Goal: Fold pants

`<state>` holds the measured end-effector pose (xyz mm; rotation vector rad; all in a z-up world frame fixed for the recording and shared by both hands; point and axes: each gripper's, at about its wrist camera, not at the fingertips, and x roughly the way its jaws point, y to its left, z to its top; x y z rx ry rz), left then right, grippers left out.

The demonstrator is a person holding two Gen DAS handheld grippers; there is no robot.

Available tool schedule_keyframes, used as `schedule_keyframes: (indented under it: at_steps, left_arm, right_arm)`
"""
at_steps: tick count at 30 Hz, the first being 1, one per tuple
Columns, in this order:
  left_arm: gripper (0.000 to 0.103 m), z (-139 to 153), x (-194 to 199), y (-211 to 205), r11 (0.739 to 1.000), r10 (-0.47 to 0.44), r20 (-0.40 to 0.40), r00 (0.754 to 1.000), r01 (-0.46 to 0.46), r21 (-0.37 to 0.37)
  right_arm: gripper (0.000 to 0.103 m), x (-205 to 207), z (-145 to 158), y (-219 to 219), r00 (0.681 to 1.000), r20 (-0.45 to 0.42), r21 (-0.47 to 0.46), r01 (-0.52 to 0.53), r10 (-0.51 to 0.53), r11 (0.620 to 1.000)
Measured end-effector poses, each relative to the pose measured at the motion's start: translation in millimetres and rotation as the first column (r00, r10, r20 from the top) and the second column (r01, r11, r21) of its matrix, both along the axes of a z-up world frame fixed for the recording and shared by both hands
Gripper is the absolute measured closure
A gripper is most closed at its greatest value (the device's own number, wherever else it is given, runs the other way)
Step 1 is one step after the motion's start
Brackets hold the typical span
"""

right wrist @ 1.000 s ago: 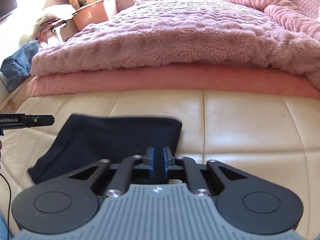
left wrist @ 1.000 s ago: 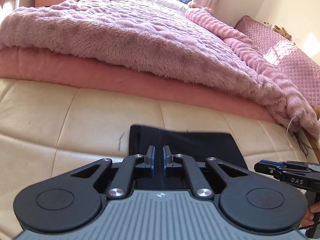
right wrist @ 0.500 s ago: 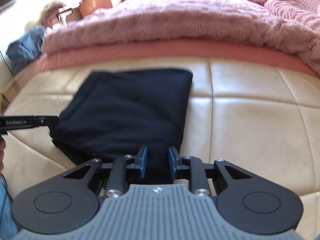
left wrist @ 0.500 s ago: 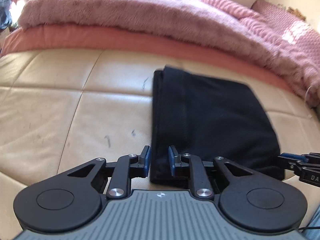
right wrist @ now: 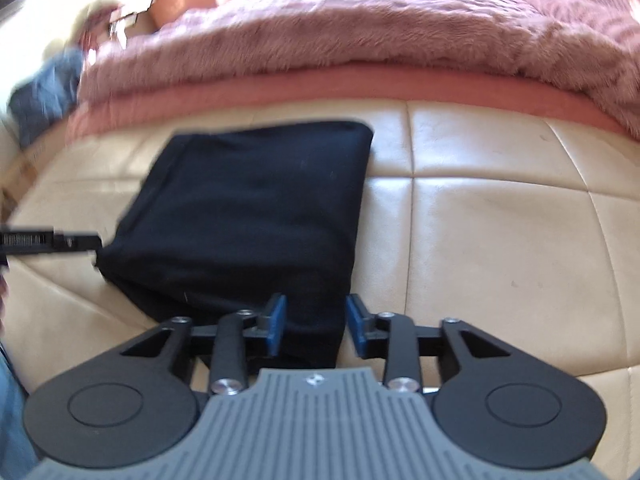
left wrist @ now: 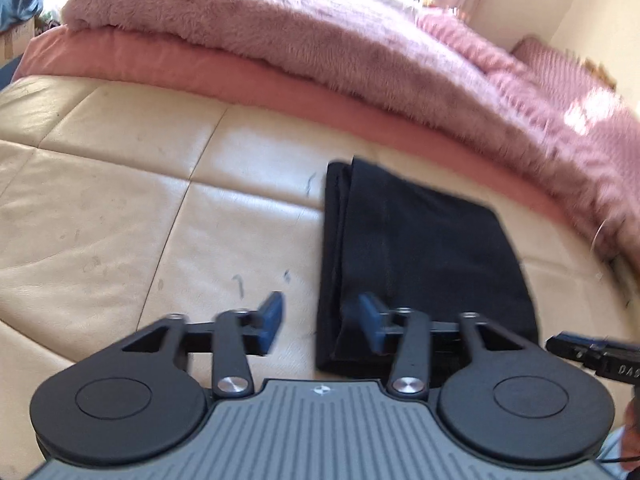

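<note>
A cream leather cushioned surface (left wrist: 120, 208) runs below a fluffy pink blanket (left wrist: 304, 36). On it lie black pants (left wrist: 420, 240) folded into a flat rectangle. The left gripper (left wrist: 320, 322) and right gripper (right wrist: 314, 326) have just been opening, jaws spread, straddling its near corners unpinched.

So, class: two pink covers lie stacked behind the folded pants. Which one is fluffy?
The upper one, the fluffy pink blanket; the pink sheet beneath it is smooth and flat.

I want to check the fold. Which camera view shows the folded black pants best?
The right wrist view: the black pants lie almost whole on the cream cushion, with only the near edge behind the gripper. The left wrist view shows the pants from their layered left edge, with the near corner hidden.
</note>
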<state>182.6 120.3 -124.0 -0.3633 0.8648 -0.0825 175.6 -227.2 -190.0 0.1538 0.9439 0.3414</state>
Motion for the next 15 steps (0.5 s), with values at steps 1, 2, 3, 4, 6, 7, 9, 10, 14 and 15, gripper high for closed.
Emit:
schedule_keyframes:
  at_steps: [1, 2, 3, 4, 6, 7, 9, 10, 14, 15]
  left_arm:
    - [0.027, 1, 2, 4, 0.999, 0.019, 0.017, 1.0, -0.018, -0.035]
    - [0.023, 1, 4, 8, 0.997, 0.035, 0.027, 0.999, -0.033, -0.072]
    - [0.022, 1, 8, 11, 0.993, 0.049, 0.028, 0.998, -0.045, -0.111]
    - [0.021, -1, 12, 16, 0.987, 0.063, 0.024, 0.998, -0.059, -0.152]
    - [0.02, -8, 21, 23, 0.967, 0.093, 0.006, 0.996, -0.089, -0.241]
    - [0.019, -12, 25, 27, 0.953, 0.103, -0.006, 0.995, -0.1, -0.285]
    - [0.019, -20, 35, 32, 0.93, 0.123, -0.025, 0.992, -0.124, -0.345]
    - [0.019, -24, 40, 33, 0.921, 0.13, -0.028, 0.991, -0.131, -0.367]
    - [0.018, -38, 64, 24, 0.923, 0.098, -0.073, 0.993, -0.118, -0.367]
    - [0.018, -41, 68, 20, 0.931, 0.085, -0.072, 0.994, -0.105, -0.351]
  right_arm:
    - [0.051, 4, 2, -5, 1.0, -0.002, 0.038, 0.023, -0.023, 0.999]
    - [0.048, 9, 3, -9, 0.999, -0.01, 0.071, 0.046, -0.045, 0.996]
    - [0.046, 14, 2, -13, 0.998, -0.023, 0.1, 0.067, -0.065, 0.993]
    - [0.046, 20, 1, -17, 0.996, -0.038, 0.128, 0.086, -0.081, 0.988]
    - [0.043, 30, -2, -22, 0.992, -0.062, 0.186, 0.118, -0.108, 0.975]
    - [0.04, 35, -3, -24, 0.99, -0.074, 0.214, 0.131, -0.118, 0.968]
    - [0.037, 43, -9, -28, 0.986, -0.102, 0.265, 0.158, -0.135, 0.951]
    - [0.036, 48, -13, -30, 0.982, -0.122, 0.285, 0.176, -0.147, 0.942]
    - [0.036, 66, -32, -35, 0.964, -0.194, 0.343, 0.24, -0.182, 0.908]
    - [0.036, 69, -37, -35, 0.96, -0.207, 0.353, 0.253, -0.189, 0.901]
